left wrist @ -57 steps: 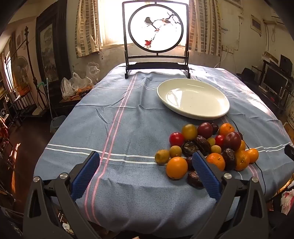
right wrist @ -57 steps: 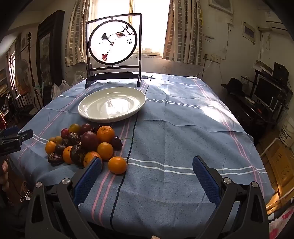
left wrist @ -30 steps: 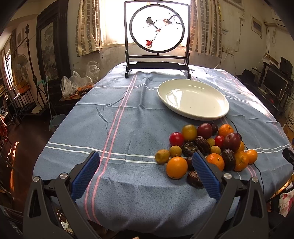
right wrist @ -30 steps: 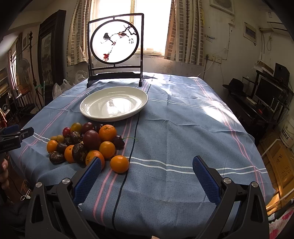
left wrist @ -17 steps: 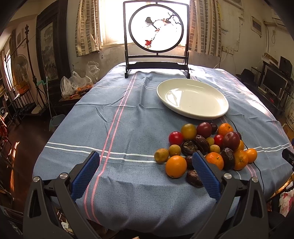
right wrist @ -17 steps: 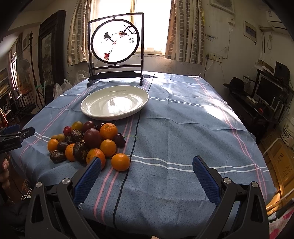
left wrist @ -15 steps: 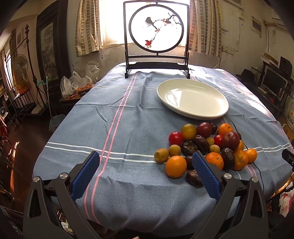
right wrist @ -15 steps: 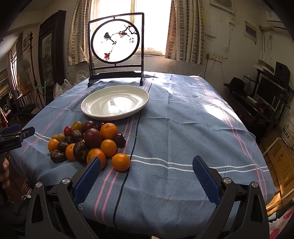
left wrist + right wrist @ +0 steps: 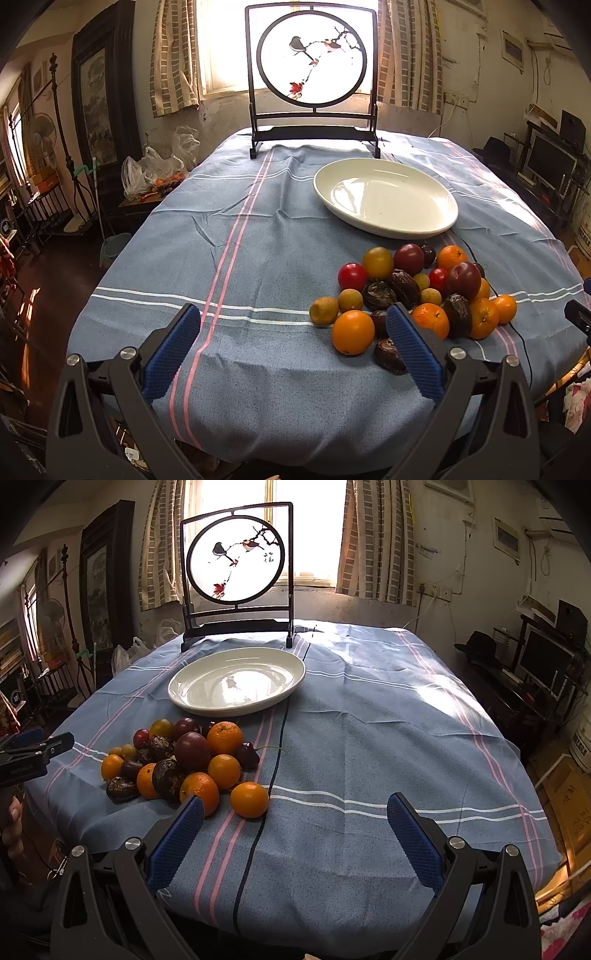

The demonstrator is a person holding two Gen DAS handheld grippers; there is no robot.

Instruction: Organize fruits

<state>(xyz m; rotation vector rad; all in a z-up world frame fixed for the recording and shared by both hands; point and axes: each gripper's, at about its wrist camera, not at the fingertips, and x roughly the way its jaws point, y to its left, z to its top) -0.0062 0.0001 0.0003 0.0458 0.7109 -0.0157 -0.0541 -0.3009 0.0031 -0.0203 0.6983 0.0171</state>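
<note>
The left tool hangs over the near edge of the worktop, its two blue ribbed fingers spread wide with nothing between them but the blue striped tablecloth. Just ahead of its right finger and partly behind it sits the heap of mixed fruit: a large round orange nearest, a small yellow-brown round fruit to that orange's left, a wrinkled dark brown fruit touching the finger's inner side, and red, purple and more orange pieces piled behind. Beyond the heap, farther from the tool, lies an oval white ceramic plate with nothing on it, and behind that stands a dark wooden frame with a round bird painting at the far edge of the worktop. The right tool is likewise wide open and grips nothing. In its view the fruit heap lies ahead and to the left, with one orange just past the tip of its left finger and another partly hidden behind that tip. A thin black cable runs along the cloth from beside the plate toward the tool. The left tool shows at the far left edge of this view, well apart from the fruit.
</note>
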